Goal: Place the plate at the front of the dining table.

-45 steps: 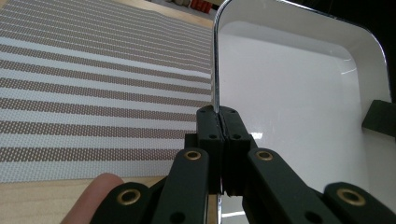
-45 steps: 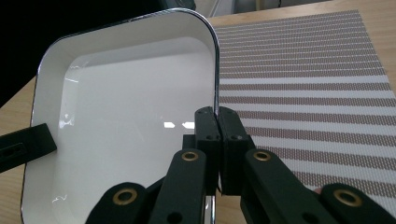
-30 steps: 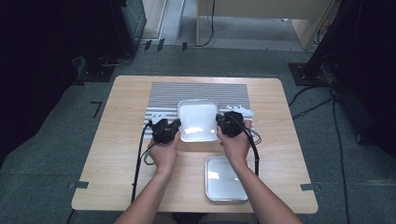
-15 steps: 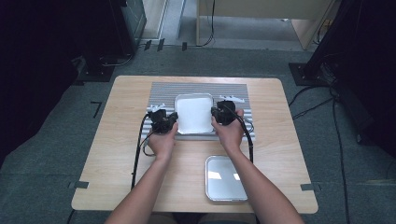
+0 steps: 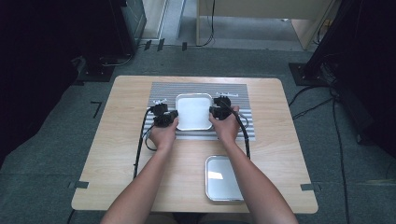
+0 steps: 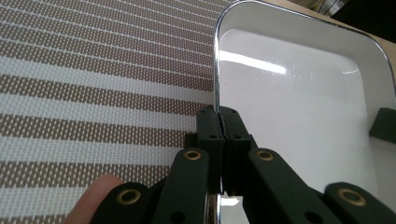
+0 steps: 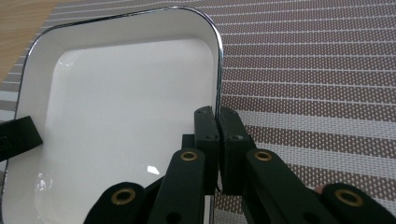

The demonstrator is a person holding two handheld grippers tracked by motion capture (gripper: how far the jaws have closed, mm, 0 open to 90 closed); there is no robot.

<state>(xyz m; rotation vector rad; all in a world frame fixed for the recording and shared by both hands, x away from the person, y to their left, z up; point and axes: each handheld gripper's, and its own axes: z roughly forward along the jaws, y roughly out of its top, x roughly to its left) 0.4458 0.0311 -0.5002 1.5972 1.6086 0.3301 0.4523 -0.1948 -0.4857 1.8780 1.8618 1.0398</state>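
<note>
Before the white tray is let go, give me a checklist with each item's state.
1. Left gripper shut on the rim of the white enamel tray with the chrome edge: ok.
2. Right gripper shut on the opposite rim: ok.
3. Tray lies over the grey striped woven placemat: ok.
4. Tray bottom resting on the placemat: cannot tell.
5. Tray holds nothing: ok.
6. Silver rectangular metal tray on the light wooden table is apart from the placemat: ok.

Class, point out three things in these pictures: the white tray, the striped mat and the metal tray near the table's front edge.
white tray (image 5: 193,112), high view, bare floor.
striped mat (image 6: 93,70), left gripper view, woven stripes.
metal tray (image 5: 223,177), high view, shiny floor.
</note>
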